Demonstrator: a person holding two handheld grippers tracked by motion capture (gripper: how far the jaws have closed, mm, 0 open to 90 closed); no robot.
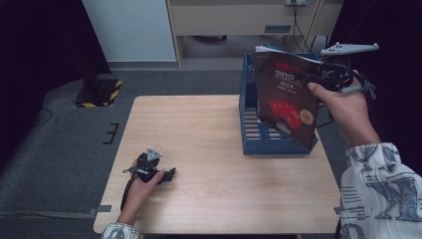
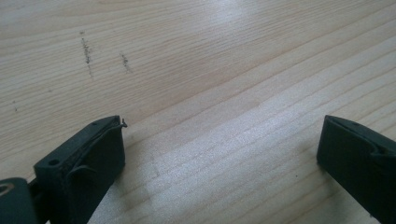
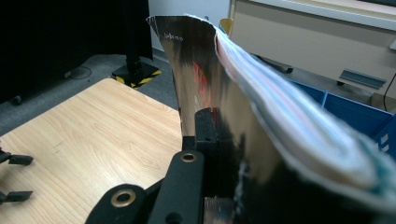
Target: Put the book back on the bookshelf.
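Note:
A dark-covered magazine (image 1: 286,99) with red print hangs upright over the blue file rack (image 1: 249,132) at the table's right side. My right gripper (image 1: 304,75) is shut on its upper edge. In the right gripper view one black jaw presses the glossy cover of the magazine (image 3: 261,107), with the right gripper (image 3: 210,122) clamped on it and the pages fanning to the right; the other jaw is hidden behind it. My left gripper (image 1: 171,174) lies on the wooden table (image 1: 209,129) near its front left. The left gripper (image 2: 222,149) stands open with bare wood between its jaws.
The rack (image 3: 355,112) holds white papers at its back. A yellow-and-black striped stand base (image 1: 99,92) sits on the grey floor to the table's left. A beige cabinet (image 1: 239,17) stands behind. The left gripper's open jaws (image 3: 14,177) lie far across the tabletop (image 3: 93,126).

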